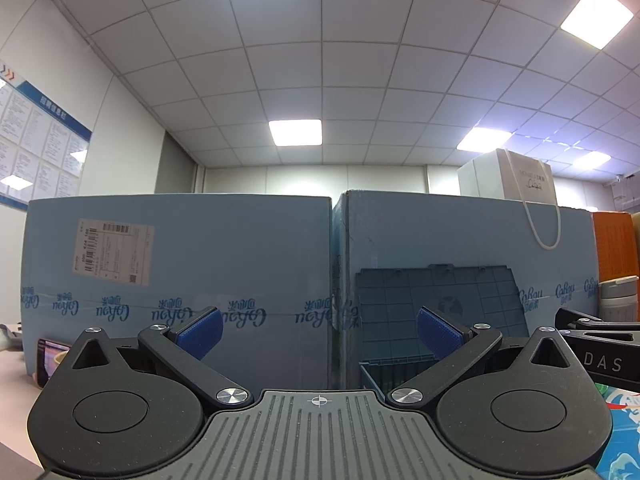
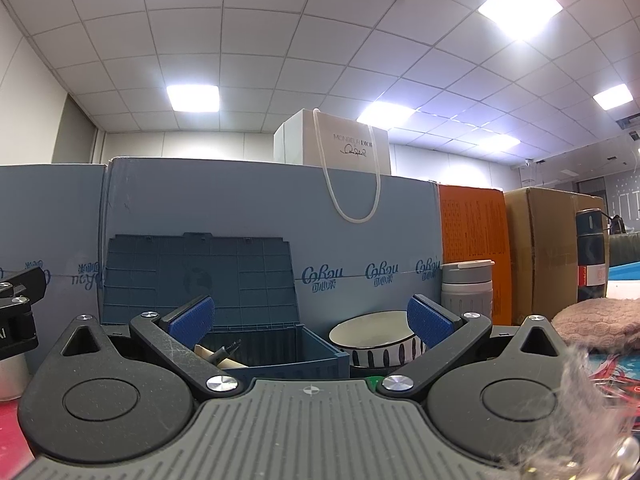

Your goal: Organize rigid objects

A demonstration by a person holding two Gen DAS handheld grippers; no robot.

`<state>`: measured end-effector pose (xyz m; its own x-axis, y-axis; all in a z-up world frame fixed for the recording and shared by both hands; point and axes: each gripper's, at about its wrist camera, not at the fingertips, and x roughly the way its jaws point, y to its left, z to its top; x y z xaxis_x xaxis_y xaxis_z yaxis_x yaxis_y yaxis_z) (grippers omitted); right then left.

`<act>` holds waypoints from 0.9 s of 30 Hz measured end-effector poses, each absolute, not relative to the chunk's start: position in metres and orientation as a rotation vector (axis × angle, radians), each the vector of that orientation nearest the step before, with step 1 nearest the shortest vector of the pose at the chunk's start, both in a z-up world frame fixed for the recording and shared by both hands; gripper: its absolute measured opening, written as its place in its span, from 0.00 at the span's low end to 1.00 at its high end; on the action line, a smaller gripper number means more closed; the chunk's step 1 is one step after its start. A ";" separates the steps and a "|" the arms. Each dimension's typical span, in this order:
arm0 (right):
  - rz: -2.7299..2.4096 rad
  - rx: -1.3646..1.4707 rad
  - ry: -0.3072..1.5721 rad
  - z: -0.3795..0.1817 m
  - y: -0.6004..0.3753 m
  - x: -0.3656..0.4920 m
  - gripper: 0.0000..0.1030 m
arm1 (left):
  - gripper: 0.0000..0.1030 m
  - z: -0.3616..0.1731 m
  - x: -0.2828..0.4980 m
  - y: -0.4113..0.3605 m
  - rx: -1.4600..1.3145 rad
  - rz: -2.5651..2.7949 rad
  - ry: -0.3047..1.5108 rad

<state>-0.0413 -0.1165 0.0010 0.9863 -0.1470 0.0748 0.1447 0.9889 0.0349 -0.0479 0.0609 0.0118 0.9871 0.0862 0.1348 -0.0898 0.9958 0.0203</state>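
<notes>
1. Storage box (image 2: pixel 276 344): at 12 o'clock of right gripper (image 2: pixel 310 320), lid (image 2: pixel 196 276) propped back on blue cartons (image 1: pixel 176 272), ready for loading; pen-like item inside.
2. Striped bowl (image 2: pixel 374 340): at 1 o'clock, just beside box.
3. Right gripper: spread wide, empty.
4. Left gripper (image 1: pixel 320 334): likewise wide, empty, facing cartons.

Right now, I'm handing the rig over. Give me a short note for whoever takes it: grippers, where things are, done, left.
Left gripper: open, empty, level in front of the blue cartons.
Right gripper: open, empty, facing the storage box and bowl.
Blue storage box: lid up, leaning back against the cartons. A pale tool with a dark tip already lies inside; nothing else in it is visible.
Striped bowl: just right of the box, on the table.
Grey lidded cup: behind the bowl.
Dark bottle: far right.
Left: probably bowl, cup and bottle; nothing held.
</notes>
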 end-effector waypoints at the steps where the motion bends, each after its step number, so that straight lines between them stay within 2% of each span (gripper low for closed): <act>1: -0.146 0.030 -0.075 0.001 -0.117 -0.041 1.00 | 1.00 0.012 -0.048 0.061 0.026 0.088 -0.135; 27: -0.146 0.034 -0.074 0.001 -0.117 -0.041 1.00 | 1.00 0.012 -0.050 0.061 0.026 0.075 -0.145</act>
